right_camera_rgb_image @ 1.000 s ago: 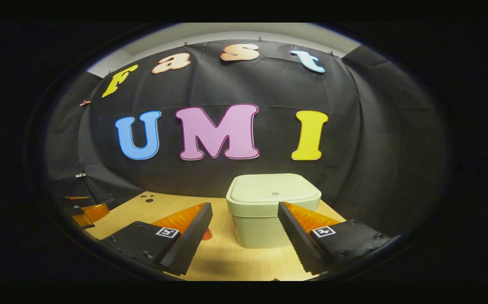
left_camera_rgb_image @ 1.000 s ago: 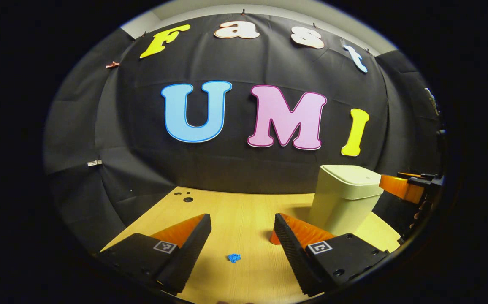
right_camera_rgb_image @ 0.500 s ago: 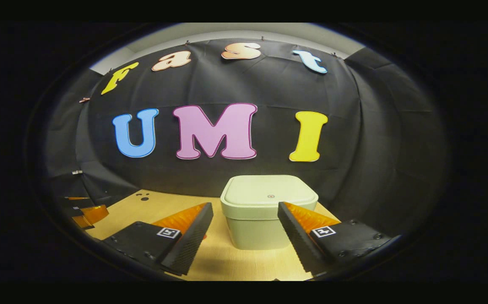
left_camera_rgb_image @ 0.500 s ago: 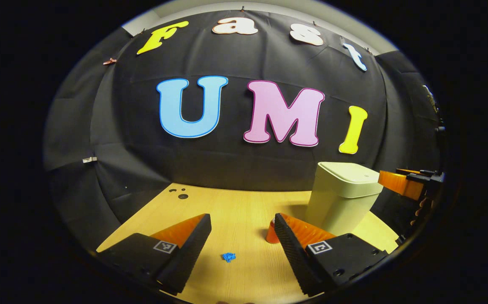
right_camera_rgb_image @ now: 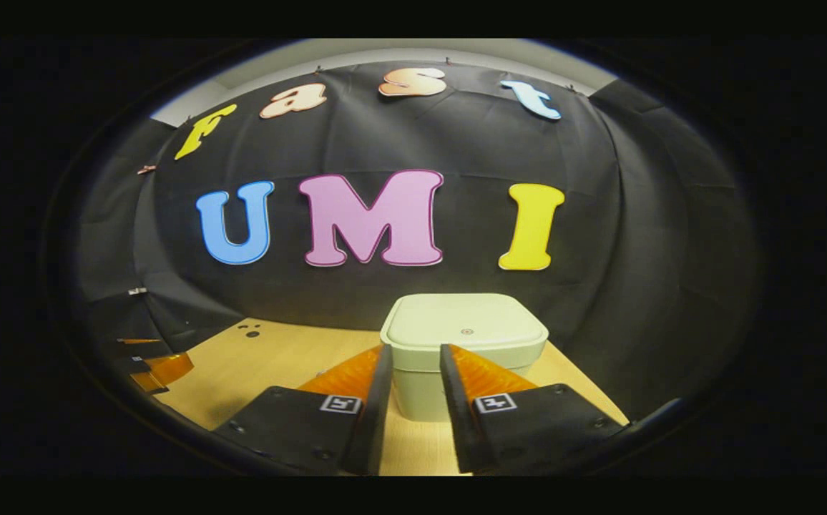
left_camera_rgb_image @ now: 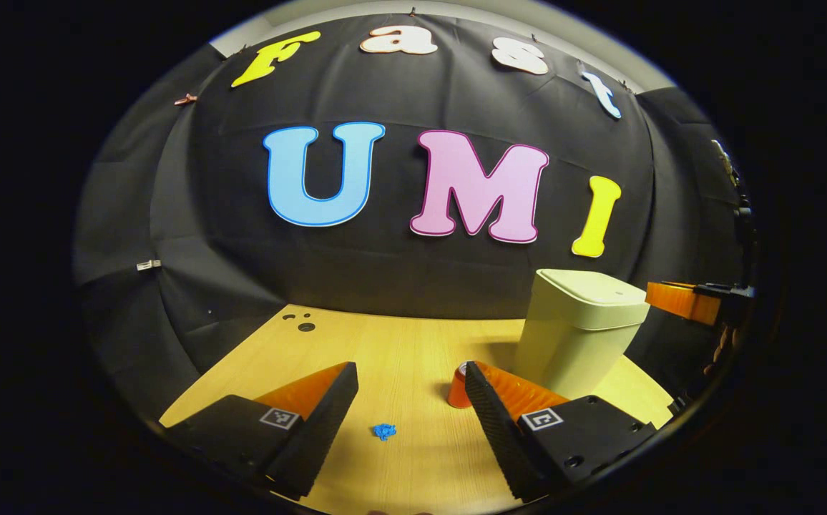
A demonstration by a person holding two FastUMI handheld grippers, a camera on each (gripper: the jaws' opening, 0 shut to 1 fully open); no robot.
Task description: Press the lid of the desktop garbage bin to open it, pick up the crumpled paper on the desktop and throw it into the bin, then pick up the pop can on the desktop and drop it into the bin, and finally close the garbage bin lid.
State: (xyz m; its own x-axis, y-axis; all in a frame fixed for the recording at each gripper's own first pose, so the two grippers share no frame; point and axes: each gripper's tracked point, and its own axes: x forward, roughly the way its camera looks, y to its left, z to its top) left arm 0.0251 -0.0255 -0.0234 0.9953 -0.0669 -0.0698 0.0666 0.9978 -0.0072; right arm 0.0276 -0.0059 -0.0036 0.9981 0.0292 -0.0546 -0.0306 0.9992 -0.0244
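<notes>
Wooden surface (left_camera_rgb_image: 399, 350) carries everything; black cloth wall behind it. Garbage bin (right_camera_rgb_image: 465, 350), pale green, stands upright toward the back right of the surface, lid (right_camera_rgb_image: 465, 325) flat and closed. In the left gripper view the bin (left_camera_rgb_image: 576, 329) sits to the right. Right hand-held gripper (right_camera_rgb_image: 412, 400) hovers in front of the bin, fingers narrowed to a slim gap, nothing between them, bin front showing through the gap. Left hand-held gripper (left_camera_rgb_image: 410, 411) hangs low over the surface, fingers spread wide, holding nothing. Pop can (left_camera_rgb_image: 458, 386), orange, stands upright near the bin's base, partly hidden behind the left gripper's right finger. Crumpled paper (left_camera_rgb_image: 383, 430), small blue wad, lies on the surface between the left gripper's fingers, touching neither. Far edge of the surface has a few small dark holes (left_camera_rgb_image: 305, 326).
</notes>
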